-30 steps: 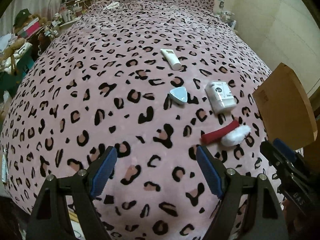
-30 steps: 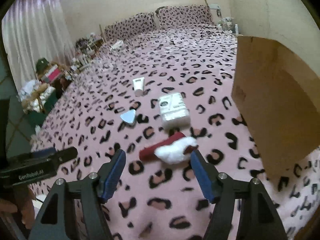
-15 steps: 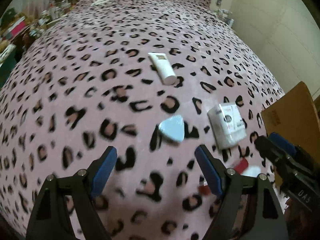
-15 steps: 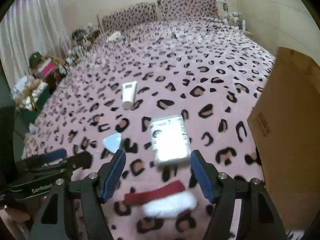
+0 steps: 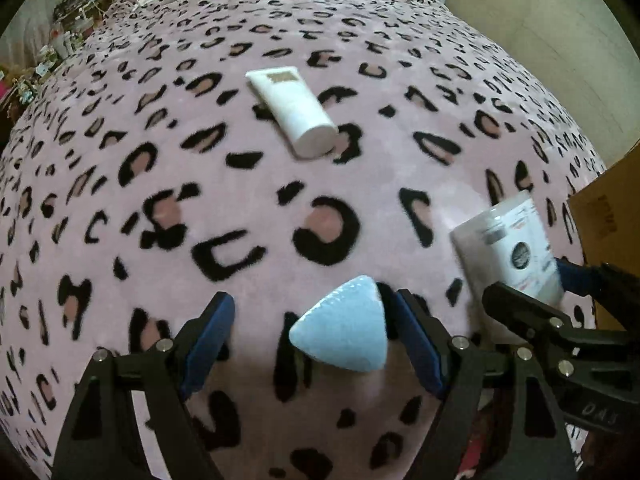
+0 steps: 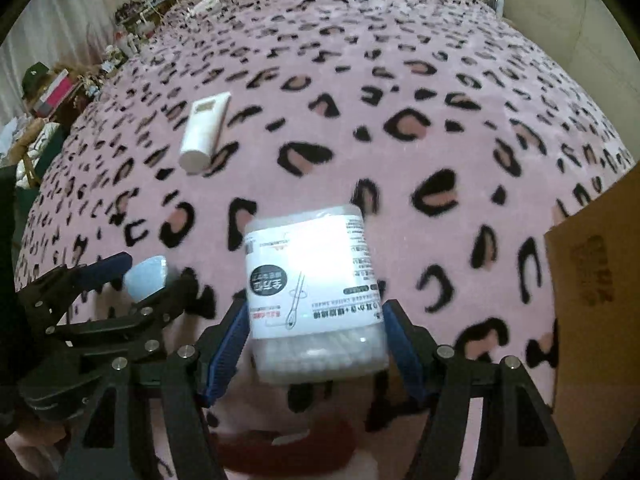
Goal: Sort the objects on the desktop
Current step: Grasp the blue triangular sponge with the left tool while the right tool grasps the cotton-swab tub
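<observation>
My left gripper (image 5: 308, 336) is open, its jaws either side of a light-blue triangular puff (image 5: 344, 332) that lies on the leopard-print bed; the puff sits against the right finger. My right gripper (image 6: 316, 344) is open around a clear tub of cotton swabs (image 6: 316, 296) with a white label, which also shows in the left wrist view (image 5: 508, 248). A white tube (image 5: 292, 112) lies farther up the bed and also shows in the right wrist view (image 6: 204, 132). A red and white sock (image 6: 296, 448) lies under the right gripper, mostly hidden.
A brown cardboard box (image 6: 592, 308) stands at the right edge of the bed, close to the right gripper. Cluttered shelves and bags (image 6: 52, 92) stand along the bed's left side. A cream wall (image 5: 560, 40) runs along the right.
Both grippers moved forward and down over the bed. The left one now straddles the blue puff and the right one straddles the cotton swab tub; the sock has slipped beneath the right gripper.
</observation>
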`<state>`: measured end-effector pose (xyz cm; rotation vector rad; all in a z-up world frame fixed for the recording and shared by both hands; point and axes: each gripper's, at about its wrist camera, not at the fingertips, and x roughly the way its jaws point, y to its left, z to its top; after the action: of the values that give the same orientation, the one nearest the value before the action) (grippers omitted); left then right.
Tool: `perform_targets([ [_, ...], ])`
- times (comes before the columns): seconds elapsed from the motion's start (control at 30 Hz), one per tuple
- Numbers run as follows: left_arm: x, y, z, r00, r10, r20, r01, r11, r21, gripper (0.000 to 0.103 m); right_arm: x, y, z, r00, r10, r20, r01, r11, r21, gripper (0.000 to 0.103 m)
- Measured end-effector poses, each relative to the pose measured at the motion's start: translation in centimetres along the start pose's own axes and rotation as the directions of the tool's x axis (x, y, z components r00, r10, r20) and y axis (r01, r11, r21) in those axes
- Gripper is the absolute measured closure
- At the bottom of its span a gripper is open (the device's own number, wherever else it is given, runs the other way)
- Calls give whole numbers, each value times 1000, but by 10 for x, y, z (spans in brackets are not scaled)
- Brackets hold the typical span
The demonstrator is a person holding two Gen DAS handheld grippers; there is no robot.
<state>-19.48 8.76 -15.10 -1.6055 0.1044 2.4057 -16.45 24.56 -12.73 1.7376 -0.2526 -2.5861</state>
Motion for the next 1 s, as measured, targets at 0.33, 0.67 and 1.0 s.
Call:
perform_targets([
  [0.33,-1,-6,-1,999,3,52,-5,999,32,62,11,0,-9,999,3,38,-3,1000,-16,36],
  [0.67,-35,10,-22,995,-4,96,7,1000,-30,62,-24,-5,-24,987,62,149,-64,998,9,36],
  [1.0,-97,29,-62,992,47,117,-34,994,-106,62,-84,32,-48,970,108,219,-90,992,-90,36],
])
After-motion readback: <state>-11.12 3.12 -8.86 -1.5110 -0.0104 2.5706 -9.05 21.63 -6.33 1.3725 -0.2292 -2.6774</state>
